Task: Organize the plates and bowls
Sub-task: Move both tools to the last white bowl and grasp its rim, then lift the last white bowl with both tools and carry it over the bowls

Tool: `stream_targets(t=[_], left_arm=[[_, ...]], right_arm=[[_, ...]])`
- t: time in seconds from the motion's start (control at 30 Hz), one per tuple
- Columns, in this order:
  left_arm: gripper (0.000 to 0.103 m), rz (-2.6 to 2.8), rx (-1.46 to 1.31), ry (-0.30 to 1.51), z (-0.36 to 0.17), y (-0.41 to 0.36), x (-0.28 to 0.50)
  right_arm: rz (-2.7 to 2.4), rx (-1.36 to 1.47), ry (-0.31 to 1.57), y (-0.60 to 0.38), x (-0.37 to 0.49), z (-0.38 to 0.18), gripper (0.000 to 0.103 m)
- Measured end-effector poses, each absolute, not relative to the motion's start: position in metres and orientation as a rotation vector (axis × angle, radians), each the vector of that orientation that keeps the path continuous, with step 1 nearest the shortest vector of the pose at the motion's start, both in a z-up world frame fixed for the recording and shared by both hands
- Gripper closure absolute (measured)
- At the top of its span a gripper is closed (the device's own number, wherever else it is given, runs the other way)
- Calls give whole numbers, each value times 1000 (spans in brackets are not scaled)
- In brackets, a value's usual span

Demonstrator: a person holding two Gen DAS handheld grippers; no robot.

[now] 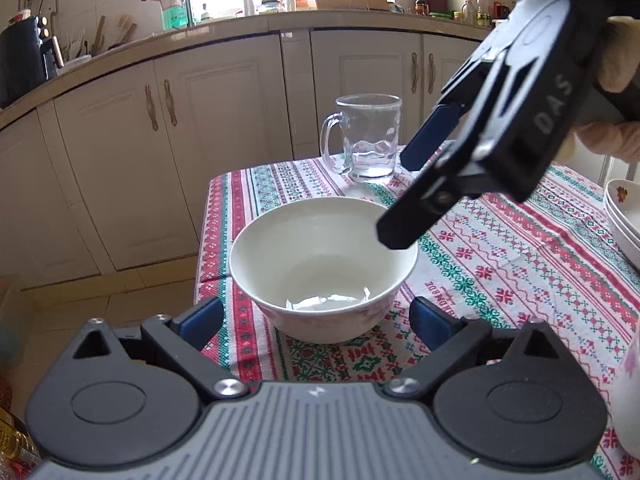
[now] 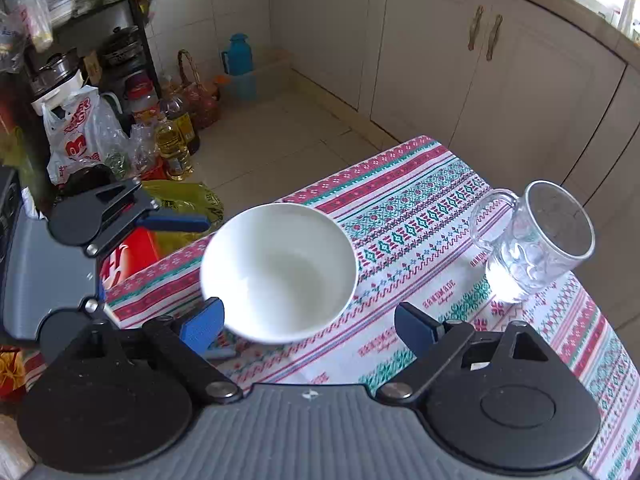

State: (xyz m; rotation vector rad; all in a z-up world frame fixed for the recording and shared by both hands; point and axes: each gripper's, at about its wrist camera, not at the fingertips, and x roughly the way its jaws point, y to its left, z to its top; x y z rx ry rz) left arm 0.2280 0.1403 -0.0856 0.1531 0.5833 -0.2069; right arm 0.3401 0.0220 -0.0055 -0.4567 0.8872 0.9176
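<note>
The left gripper point(image 1: 316, 320) is holding its jaws spread wide, and nothing is between its blue pads point(image 1: 202, 316). They are touching nothing. It is pointing a little downward at the white bowl point(image 1: 324, 268), which is sitting on the striped tablecloth point(image 1: 500, 248) just in front of the pads, near the cloth's left edge.

The right gripper point(image 2: 310, 326) is also holding its jaws wide apart and is pinching nothing. It is tilting steeply down over the bowl point(image 2: 278, 272). In the right wrist view, the bowl is lying mostly toward the left pad point(image 2: 202, 326), and its near rim is just ahead of that pad. I cannot tell if the pad is touching the rim. In the left wrist view, this gripper point(image 1: 398, 196) is reaching in from the upper right, held by a hand point(image 1: 616, 56), and one black finger tip is hanging over the bowl's far right rim.

A clear glass mug point(image 1: 366, 138) is standing behind the bowl, well apart from it. A stack of white dishes point(image 1: 624, 216) is sitting far to the bowl's right, at the edge of the left wrist view.
</note>
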Motion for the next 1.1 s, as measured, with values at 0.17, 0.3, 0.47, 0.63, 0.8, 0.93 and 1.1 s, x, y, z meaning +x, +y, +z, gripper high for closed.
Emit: stream_targets(t=[0.17,0.3,0.47,0.63,0.8,0.93,1.1], left_arm=[[5,-217,149,582,-89,139,236],[7,-228,134,586,-91,139,240],[8,-234,122,580,-91,139,243],[9,-245,121,572,-90,139,243],[10,-245,123,572,-89,138,243],[10,-244,123,576,-88,138,241],[10,-246,127,586,-86,137,238]], right_arm=[[921,-431,924,33,361,-23,16],[934,-430,939,41,370,-33,21],[950,-417,950,46,375,-38,26],[959,-404,956,49,378,-41,35],[973,-390,960,49,378,-40,42],[967,-387,960,50,377,-40,42],[964,-385,960,49,373,-38,41]])
